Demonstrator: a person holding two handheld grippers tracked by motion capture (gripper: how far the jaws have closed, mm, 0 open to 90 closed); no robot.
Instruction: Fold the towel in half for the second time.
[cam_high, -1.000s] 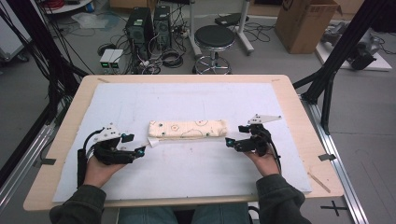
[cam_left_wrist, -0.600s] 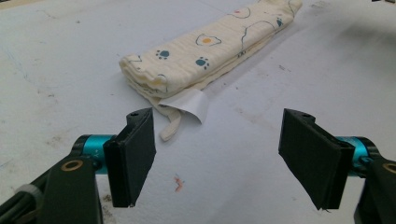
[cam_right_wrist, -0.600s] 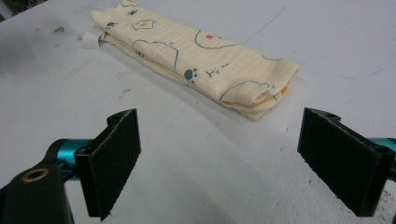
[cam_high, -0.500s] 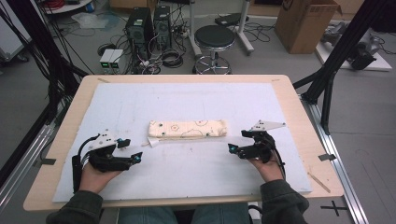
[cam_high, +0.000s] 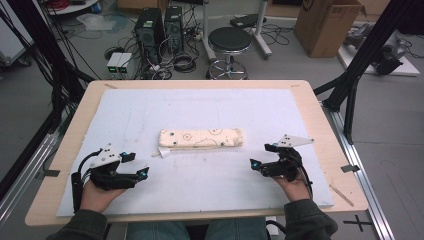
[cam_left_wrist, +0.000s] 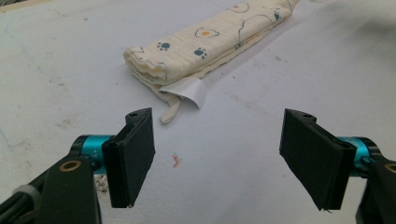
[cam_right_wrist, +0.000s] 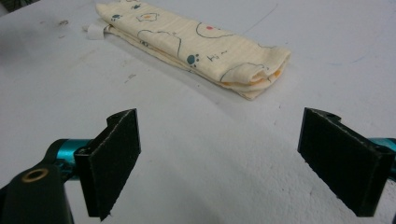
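Cream folded cloth (cam_high: 201, 138) lies mid-worktop.
My left gripper (cam_high: 142, 173) and right gripper (cam_high: 253, 164) flank it, jaws spread, touching nothing.

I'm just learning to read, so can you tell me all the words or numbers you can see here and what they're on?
None can be read for sure.
Folded cloth: small dark marks beside a paw print, too blurred to read.
White tag at the cloth's end: blank on the side shown.
Cardboard box on the floor: a dark mark at its top edge, cut off and unreadable.
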